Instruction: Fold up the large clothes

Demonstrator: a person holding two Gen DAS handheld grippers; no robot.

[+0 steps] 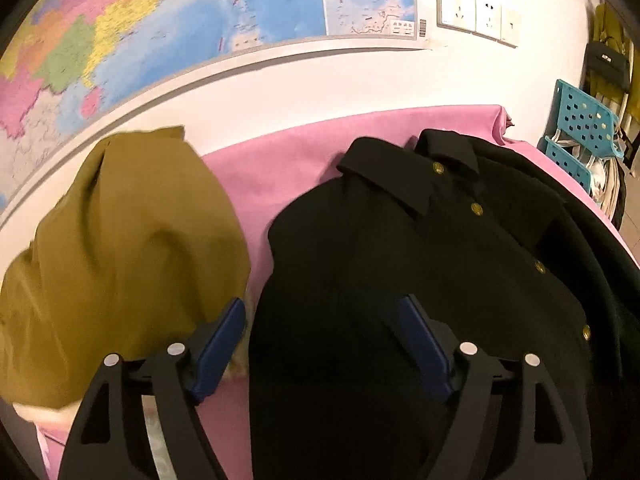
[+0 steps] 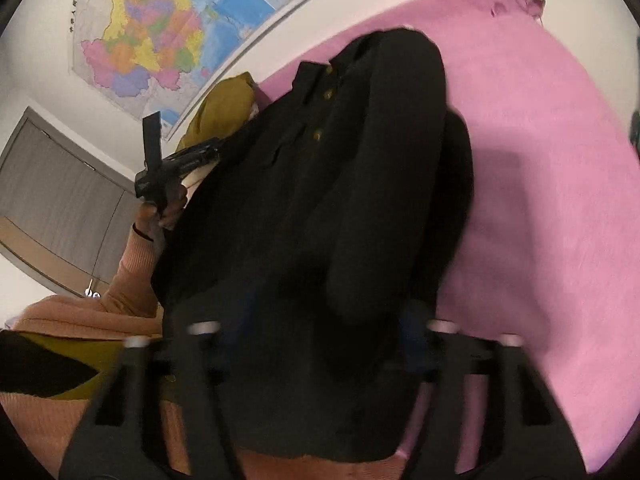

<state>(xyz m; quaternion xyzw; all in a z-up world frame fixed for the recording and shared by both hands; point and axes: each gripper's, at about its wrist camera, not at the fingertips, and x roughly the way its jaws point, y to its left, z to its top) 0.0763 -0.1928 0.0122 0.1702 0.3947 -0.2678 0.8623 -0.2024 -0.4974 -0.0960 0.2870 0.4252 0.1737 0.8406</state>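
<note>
A black button-up garment with brass buttons (image 1: 400,264) lies on the pink cloth-covered table (image 1: 280,168), collar toward the wall. It also shows in the right wrist view (image 2: 320,208), with a sleeve folded over its front. My left gripper (image 1: 324,316) is open, its blue pads wide apart just above the garment's left side. My right gripper (image 2: 320,320) is open over the garment's lower hem; the view is motion-blurred. The left gripper also shows in the right wrist view (image 2: 180,160), held in a hand at the garment's left edge.
An olive-brown garment (image 1: 120,248) lies bunched at the left of the table. A map (image 1: 160,20) and wall sockets (image 1: 476,12) are on the wall behind. A blue perforated rack (image 1: 580,136) stands at the right. The person's orange sleeve (image 2: 132,280) is at the lower left.
</note>
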